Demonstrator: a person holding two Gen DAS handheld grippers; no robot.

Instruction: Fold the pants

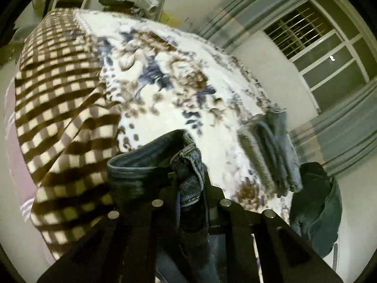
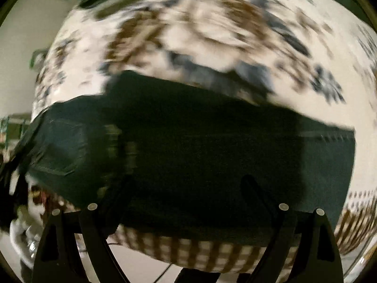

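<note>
— Denim, bunched and blue: that is what the left gripper [image 1: 188,176] has between its fingers, a thick seamed edge of the jeans [image 1: 188,165] with yellow stitching, pinched tight with hardly any gap left.

— Where does the rest of that garment go?

— It loops out to the left of the jaws as a curved hem and drops below them out of sight. Beyond the jaws lies a bed under a floral blanket [image 1: 165,75], with a brown checked blanket [image 1: 61,108] to the left of it. To the right of the jaws, a grey-blue folded cloth [image 1: 271,151] sits on the bed edge, blurred, and a dark garment [image 1: 315,207] hangs just past it.

— And the right gripper [image 2: 186,188]?

— Its two fingers stand wide apart, nothing pressed between them. Straight ahead of them a dark pair of pants [image 2: 200,146] lies spread flat across the floral blanket [image 2: 212,23]; below the jaws the checked blanket [image 2: 200,254] shows. That view is smeared, so whether the fingertips touch the cloth I cannot tell.
</note>
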